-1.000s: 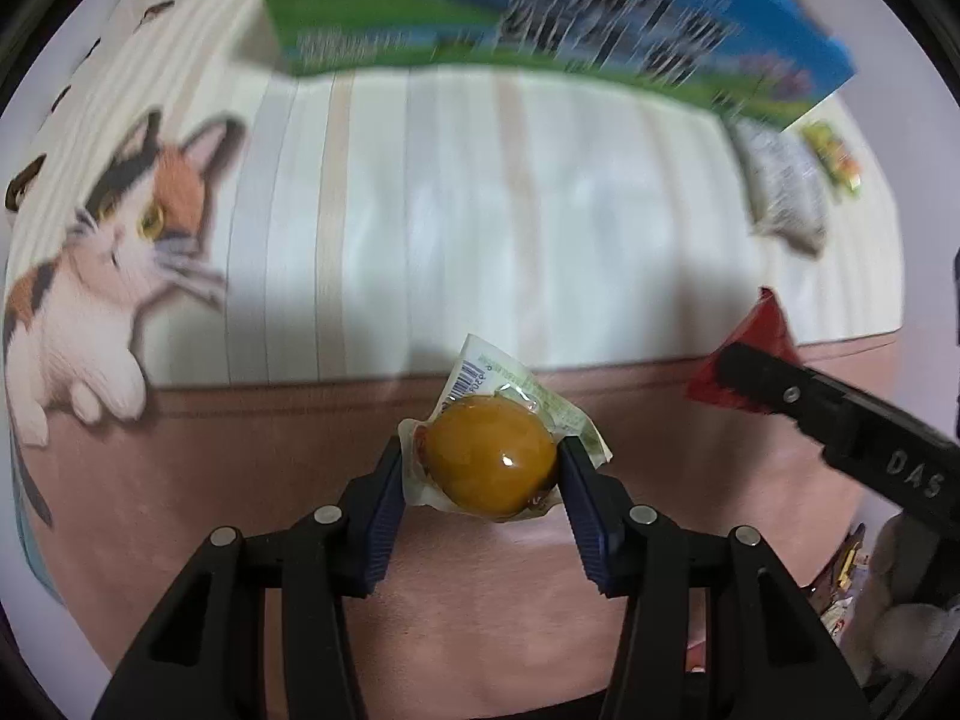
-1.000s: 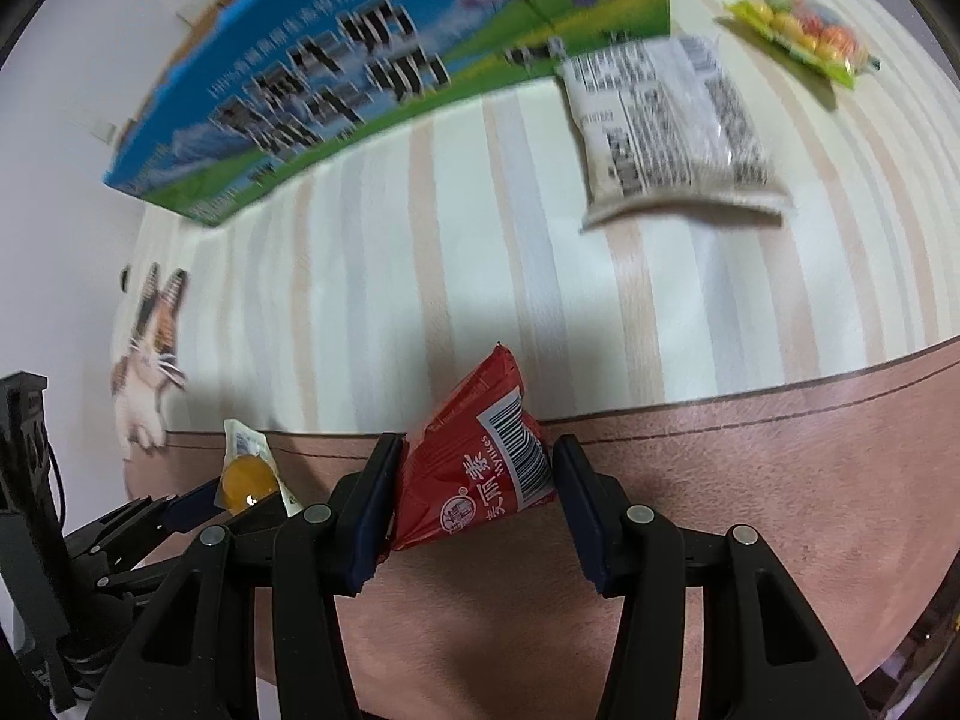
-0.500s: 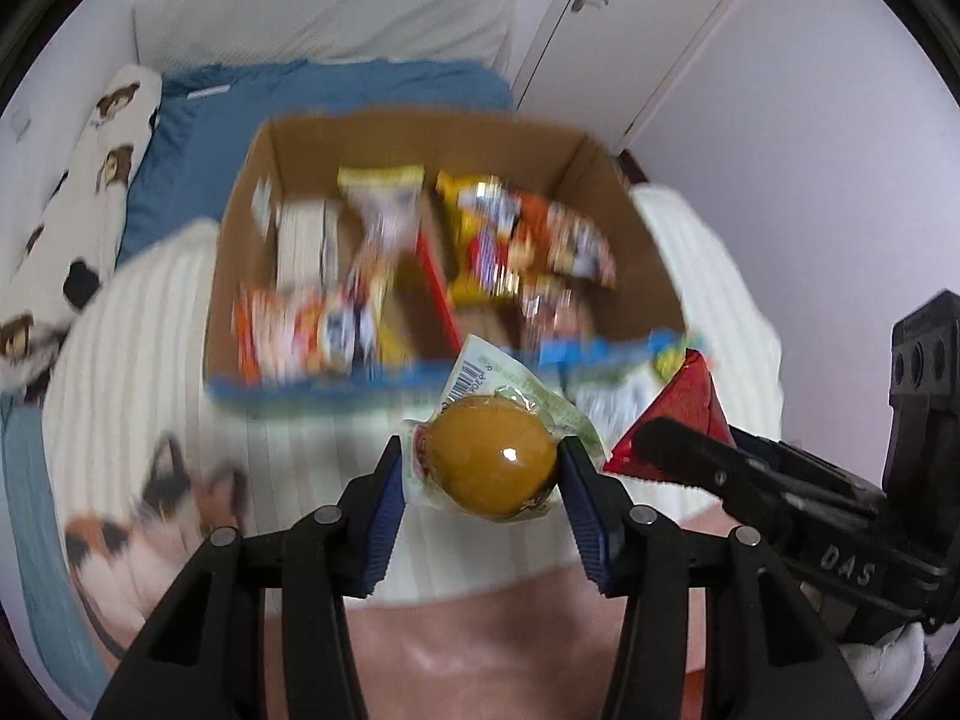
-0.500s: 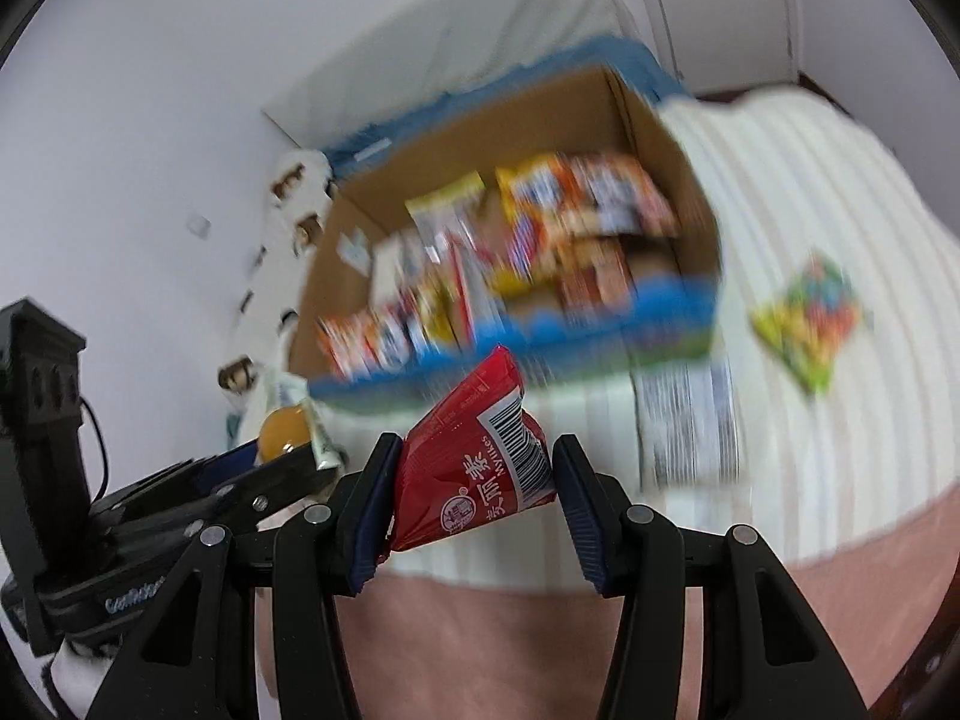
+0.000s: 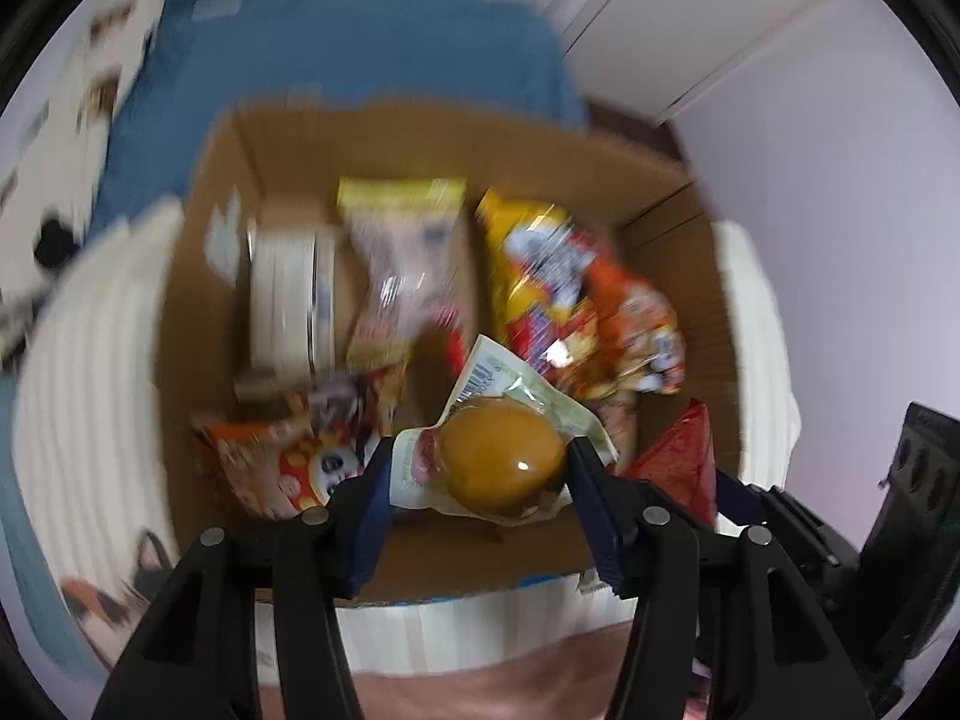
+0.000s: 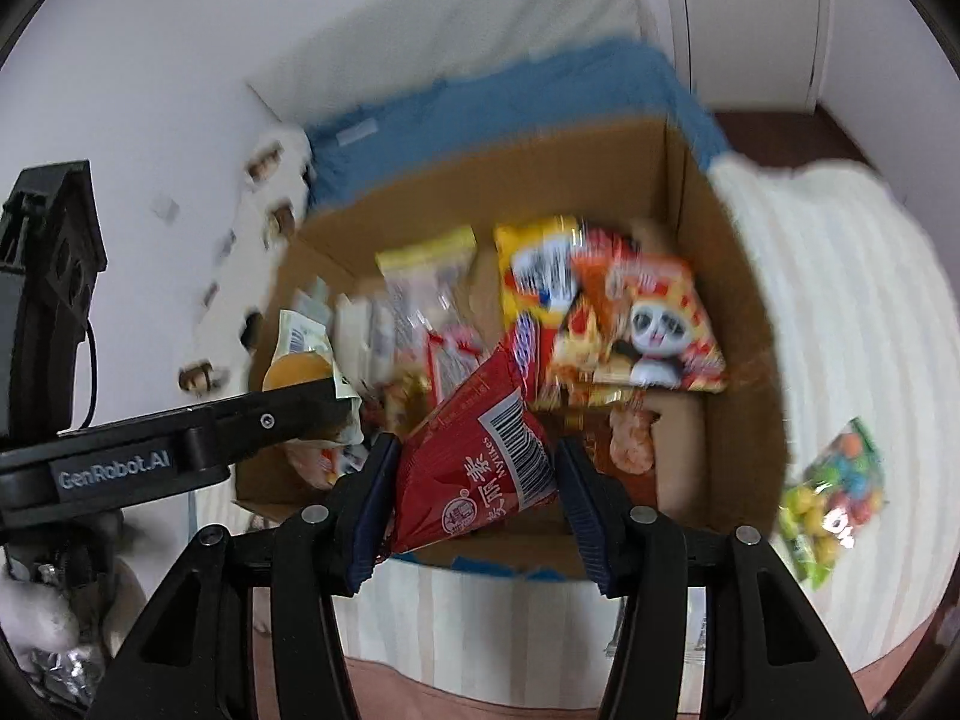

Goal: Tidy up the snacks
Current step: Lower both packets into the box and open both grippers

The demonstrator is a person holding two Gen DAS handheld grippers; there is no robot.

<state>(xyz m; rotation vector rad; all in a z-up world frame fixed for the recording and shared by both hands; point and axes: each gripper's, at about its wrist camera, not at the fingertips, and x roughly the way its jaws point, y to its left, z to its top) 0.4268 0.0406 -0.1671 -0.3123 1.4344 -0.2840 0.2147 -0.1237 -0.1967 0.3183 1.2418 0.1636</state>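
left tool (image 5: 477, 474) opening around egg pack (image 5: 501, 462), right tool (image 6: 474, 474) opening around red packet (image 6: 480, 456), angled down over box (image 5: 420, 138)

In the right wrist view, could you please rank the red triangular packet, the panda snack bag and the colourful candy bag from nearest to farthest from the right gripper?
1. Red triangular packet: between the opening jaws of the right gripper.
2. Panda snack bag: inside the cardboard box, up and to the right.
3. Colourful candy bag: outside the box, on the striped blanket at far right.
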